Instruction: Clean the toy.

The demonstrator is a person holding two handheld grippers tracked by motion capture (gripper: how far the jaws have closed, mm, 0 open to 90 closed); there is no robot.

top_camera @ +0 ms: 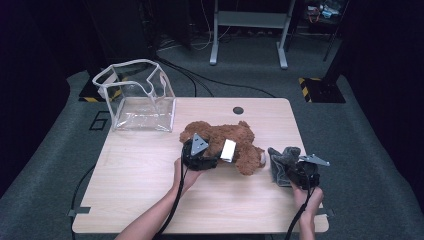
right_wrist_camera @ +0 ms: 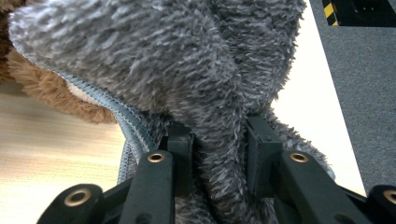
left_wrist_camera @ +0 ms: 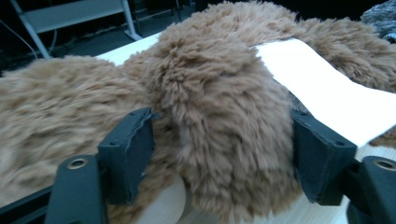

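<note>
Right tool (top_camera: 294, 170): jaws clamped on grey fleece garment (top_camera: 281, 162), near desk (top_camera: 145, 175) edge. Left tool (top_camera: 210, 159): jaws spread, straddling a limb of brown plush teddy bear (top_camera: 235, 140) mid-desk, pads seemingly not pressing. Clear plastic zip bag (top_camera: 142, 97): far left corner.

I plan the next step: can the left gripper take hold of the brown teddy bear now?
Probably yes: the left gripper already has its fingers on both sides of a limb of the brown teddy bear, with nothing between.

Plush bear (top_camera: 235, 142) mid-table (top_camera: 150, 175), clear bag (top_camera: 137, 97) behind-left, fuzzy garment (top_camera: 281, 162) just right of bear.
</note>
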